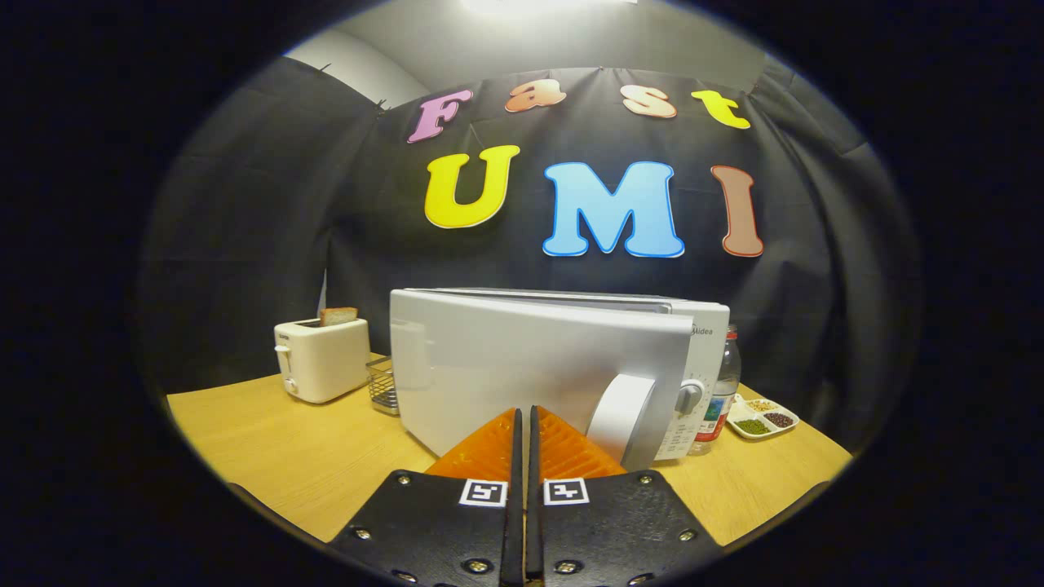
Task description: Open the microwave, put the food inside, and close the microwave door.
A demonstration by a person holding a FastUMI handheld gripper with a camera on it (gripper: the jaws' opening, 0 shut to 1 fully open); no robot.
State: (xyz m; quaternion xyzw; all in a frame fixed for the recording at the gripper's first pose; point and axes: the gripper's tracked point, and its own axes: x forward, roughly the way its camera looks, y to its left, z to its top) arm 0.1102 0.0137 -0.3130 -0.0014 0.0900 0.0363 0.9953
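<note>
The gripper (524, 420) has its fingers closed together, holding nothing, with their tips at or against the microwave door (522, 359) just ahead; contact is hard to confirm. The door looks slightly ajar, its handle (621, 417) just right of the tips. Pushing off-centre could slide the microwave (701, 359) along the tabletop (269, 448) into the bottle (722, 391) beyond, or leave the door unlatched.

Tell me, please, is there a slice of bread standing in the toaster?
Yes, a slice of bread sticks up from the slot of the toaster, which stands on the table beyond the closed gripper, beside the microwave.
</note>
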